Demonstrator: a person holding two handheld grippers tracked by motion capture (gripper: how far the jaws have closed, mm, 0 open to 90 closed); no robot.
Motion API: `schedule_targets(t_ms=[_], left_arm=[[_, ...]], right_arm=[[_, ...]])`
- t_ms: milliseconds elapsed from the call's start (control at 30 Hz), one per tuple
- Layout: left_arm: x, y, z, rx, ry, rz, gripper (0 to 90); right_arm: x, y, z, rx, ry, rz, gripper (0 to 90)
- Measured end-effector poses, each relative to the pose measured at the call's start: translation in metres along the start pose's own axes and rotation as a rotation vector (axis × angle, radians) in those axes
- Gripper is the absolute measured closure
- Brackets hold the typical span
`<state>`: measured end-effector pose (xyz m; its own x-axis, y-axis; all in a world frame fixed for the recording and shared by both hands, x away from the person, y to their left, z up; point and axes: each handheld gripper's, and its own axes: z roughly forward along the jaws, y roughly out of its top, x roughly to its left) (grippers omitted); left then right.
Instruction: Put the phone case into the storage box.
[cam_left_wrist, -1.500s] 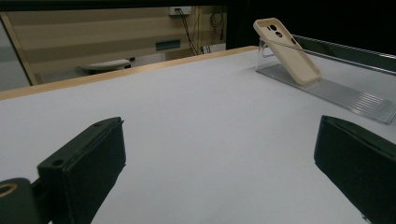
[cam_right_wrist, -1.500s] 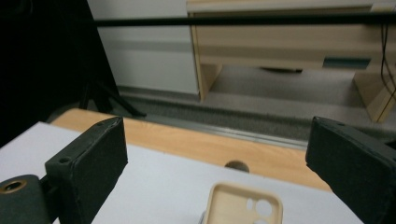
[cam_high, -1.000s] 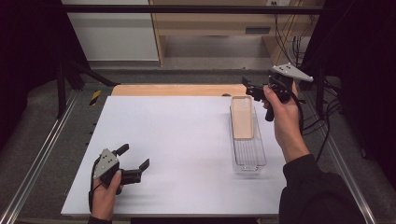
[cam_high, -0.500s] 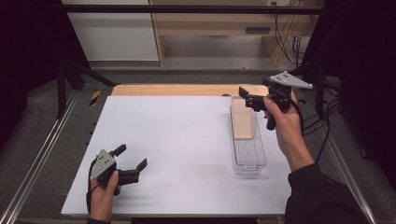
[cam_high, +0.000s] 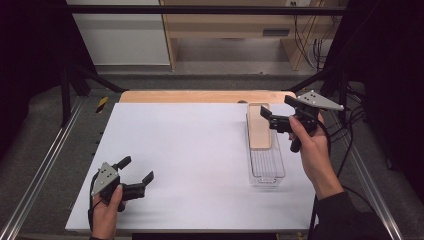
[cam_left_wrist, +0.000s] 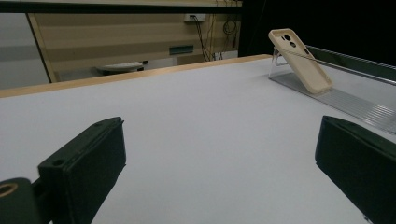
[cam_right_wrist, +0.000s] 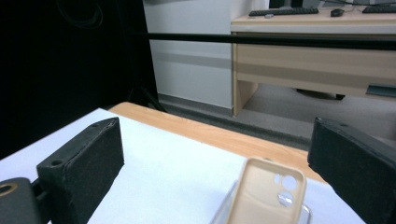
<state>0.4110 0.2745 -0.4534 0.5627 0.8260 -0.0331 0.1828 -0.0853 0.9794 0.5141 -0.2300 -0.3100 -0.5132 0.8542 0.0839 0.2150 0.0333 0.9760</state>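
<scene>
Your right gripper (cam_high: 270, 119) is hovering with its jaws spread wide, gripping nothing, just above the far end of the clear, ribbed plastic tray (cam_high: 267, 167) at the right side of the white table top (cam_high: 190, 155). The beige, soft-looking phone case (cam_high: 259, 126) is leaning tilted against the tray's far end, its upper edge with the camera cut-outs raised (the right gripper view is showing that edge (cam_right_wrist: 271, 191) low between the two black jaws, not touching either). Your left gripper (cam_high: 136, 175) is sitting low over the near-left part of the table, jaws likewise released and empty, well apart from the tray.
</scene>
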Motion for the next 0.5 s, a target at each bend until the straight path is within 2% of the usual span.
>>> schedule_targets(t_ms=[167,333,500], left_arm=[[0.001,0.000,-0.008,-0.009,0.005,-0.008,1.8],[0.006,-0.002,-0.024,-0.027,0.023,-0.027,1.8],[0.008,-0.003,-0.029,-0.034,0.032,-0.039,1.9]], right_arm=[[-0.007,-0.010,-0.007,0.018,-0.020,0.012,4.0],[-0.013,-0.020,-0.015,0.015,-0.030,0.020,3.9],[-0.015,-0.028,-0.022,0.012,-0.043,0.022,3.8]])
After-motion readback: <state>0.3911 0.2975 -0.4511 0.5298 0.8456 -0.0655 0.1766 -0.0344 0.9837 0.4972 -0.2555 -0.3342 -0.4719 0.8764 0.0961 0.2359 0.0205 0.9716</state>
